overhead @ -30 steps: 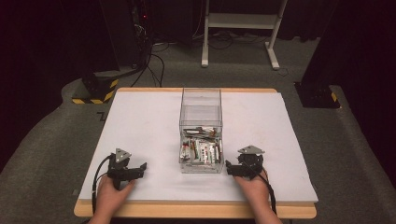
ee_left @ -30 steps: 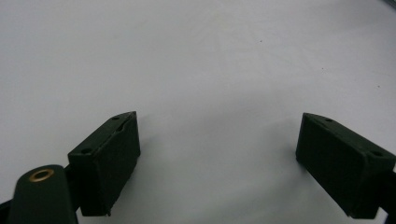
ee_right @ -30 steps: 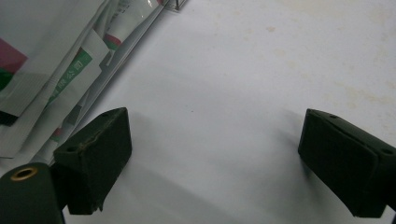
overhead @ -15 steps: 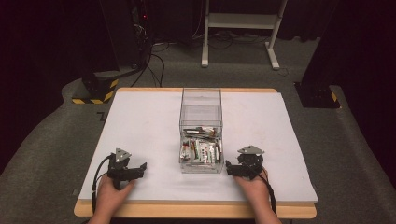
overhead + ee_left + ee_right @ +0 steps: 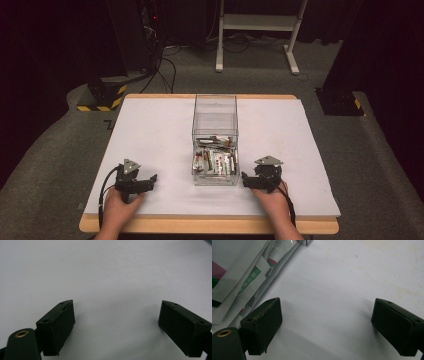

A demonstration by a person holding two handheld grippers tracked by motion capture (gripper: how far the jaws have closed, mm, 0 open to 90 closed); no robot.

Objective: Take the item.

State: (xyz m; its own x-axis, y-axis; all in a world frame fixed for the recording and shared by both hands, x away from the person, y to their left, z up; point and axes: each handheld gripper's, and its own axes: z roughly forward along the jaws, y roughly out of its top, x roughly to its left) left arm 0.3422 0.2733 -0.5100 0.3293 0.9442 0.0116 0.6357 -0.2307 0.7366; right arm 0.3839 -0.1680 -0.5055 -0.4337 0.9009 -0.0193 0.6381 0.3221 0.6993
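A clear plastic box (image 5: pixel 215 142) stands near the middle of the white table (image 5: pixel 150 130), its long side running away from the person. Its near half holds a heap of small packets (image 5: pixel 215 160) printed in white, red and green; the far half looks bare through the walls. In the right gripper view the box's clear wall and the packets behind it (image 5: pixel 239 277) fill the upper left corner, close to that gripper's left jaw (whether they touch cannot be told).

The right gripper (image 5: pixel 248 181) rests on the table just beside the box's near right corner, pointing towards it, with the person's right hand (image 5: pixel 272 197) behind it. Its jaws stand wide apart with nothing between them (image 5: pixel 325 325) but bare tabletop.

The left gripper (image 5: pixel 151 181) lies on the table well apart from the box, on its left, held by the left hand (image 5: pixel 117 207). Its jaws are likewise spread wide (image 5: pixel 116 322) over plain white surface, holding nothing.
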